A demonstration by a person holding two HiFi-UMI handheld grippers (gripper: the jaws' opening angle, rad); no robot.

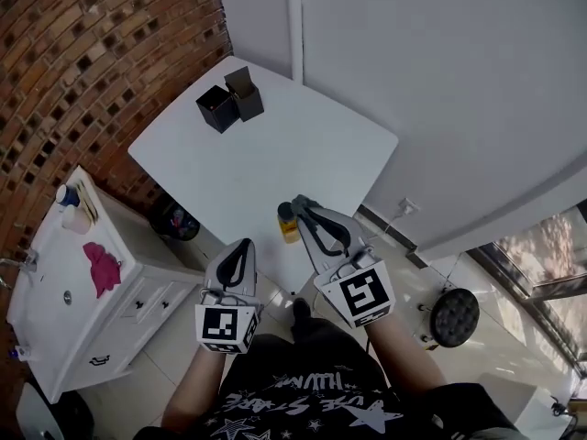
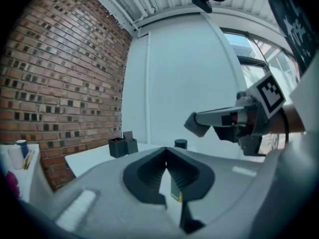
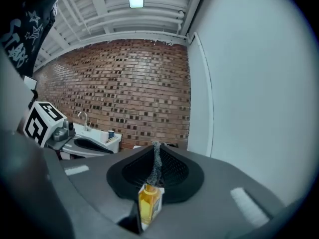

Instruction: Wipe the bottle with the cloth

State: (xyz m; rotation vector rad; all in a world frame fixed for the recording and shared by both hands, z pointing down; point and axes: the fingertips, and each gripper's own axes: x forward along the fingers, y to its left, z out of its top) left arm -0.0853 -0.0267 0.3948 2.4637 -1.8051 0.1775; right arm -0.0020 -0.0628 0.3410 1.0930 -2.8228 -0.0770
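Observation:
A small yellow bottle (image 1: 288, 225) with a dark cap stands near the front edge of the white table (image 1: 275, 145). My right gripper (image 1: 304, 205) hovers right beside and over it, shut on a thin grey cloth (image 3: 157, 166) pinched between the jaws. In the right gripper view the bottle (image 3: 148, 203) shows just below the jaws. My left gripper (image 1: 243, 247) is shut and empty, held off the table's front edge, left of the bottle. From the left gripper view (image 2: 166, 151) the bottle's cap (image 2: 180, 143) peeks over the jaws and the right gripper (image 2: 193, 124) hangs above it.
Two black boxes (image 1: 229, 99) stand at the table's far left corner. A white sink cabinet (image 1: 55, 282) at the left carries a pink rag (image 1: 102, 267) and a blue cup (image 1: 67, 193). A dark bin (image 1: 174, 219) sits under the table; a round black object (image 1: 456, 316) lies on the floor.

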